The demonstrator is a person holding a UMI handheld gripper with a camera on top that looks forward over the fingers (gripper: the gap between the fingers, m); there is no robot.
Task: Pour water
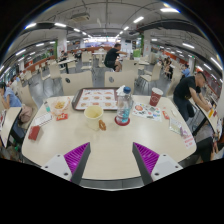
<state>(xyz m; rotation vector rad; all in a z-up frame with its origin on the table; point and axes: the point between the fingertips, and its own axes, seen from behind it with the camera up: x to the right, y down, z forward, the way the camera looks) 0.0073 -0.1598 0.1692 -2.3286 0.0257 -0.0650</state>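
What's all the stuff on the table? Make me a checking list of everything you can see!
Surface: round pale table, mostly bare near the fingers.
Job's things: water bottle with a blue cap, upright beyond the fingers; yellow cup to its left; red cup farther right.
Clutter: tray behind the yellow cup, small bowl, red packet, papers at the table's edges.
Grippers: gripper open, nothing between its fingers, pads well apart.
Cables: nothing seen.
Surroundings: big hall with ceiling lights, other tables, a person leaning at the right, another person farther back.
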